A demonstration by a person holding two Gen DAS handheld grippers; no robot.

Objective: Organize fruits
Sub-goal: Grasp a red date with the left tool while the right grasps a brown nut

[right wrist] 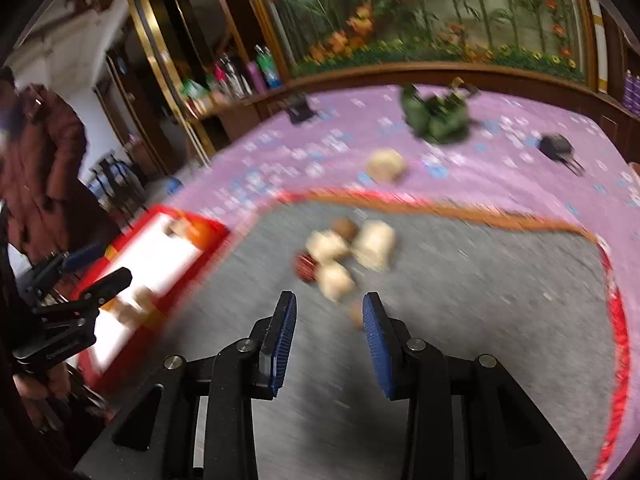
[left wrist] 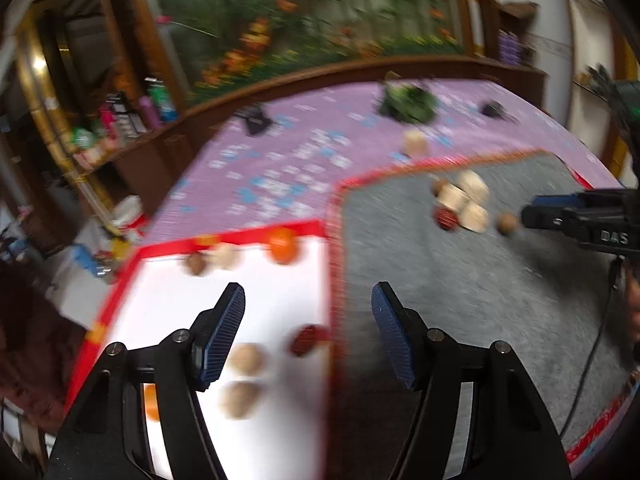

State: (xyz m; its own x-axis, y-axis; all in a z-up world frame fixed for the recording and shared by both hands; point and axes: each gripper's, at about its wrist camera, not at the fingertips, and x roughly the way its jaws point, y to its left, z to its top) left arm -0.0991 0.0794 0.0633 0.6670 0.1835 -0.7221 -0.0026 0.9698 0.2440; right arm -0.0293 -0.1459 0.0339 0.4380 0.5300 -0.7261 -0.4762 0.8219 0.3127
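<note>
My left gripper (left wrist: 308, 300) is open and empty above the white tray with a red rim (left wrist: 280, 292). The tray holds an orange (left wrist: 283, 245), a dark red fruit (left wrist: 307, 339), two tan fruits (left wrist: 247, 358) and small brown and pale ones at the far rim (left wrist: 212, 260). My right gripper (right wrist: 329, 308) is open and empty over the grey mat (right wrist: 460, 300), just short of a small brown fruit (right wrist: 356, 314). Beyond it lies a cluster of pale fruits (right wrist: 348, 252) with a red one (right wrist: 305, 266). The cluster also shows in the left wrist view (left wrist: 460, 200), with the right gripper (left wrist: 532, 214) beside it.
A purple patterned cloth (right wrist: 320, 148) covers the table beyond the mat. On it lie a lone pale fruit (right wrist: 386, 165), a green leafy bundle (right wrist: 436, 118) and two small black objects (right wrist: 556, 146). A person in a dark red coat (right wrist: 44, 168) stands at left. Both views are motion-blurred.
</note>
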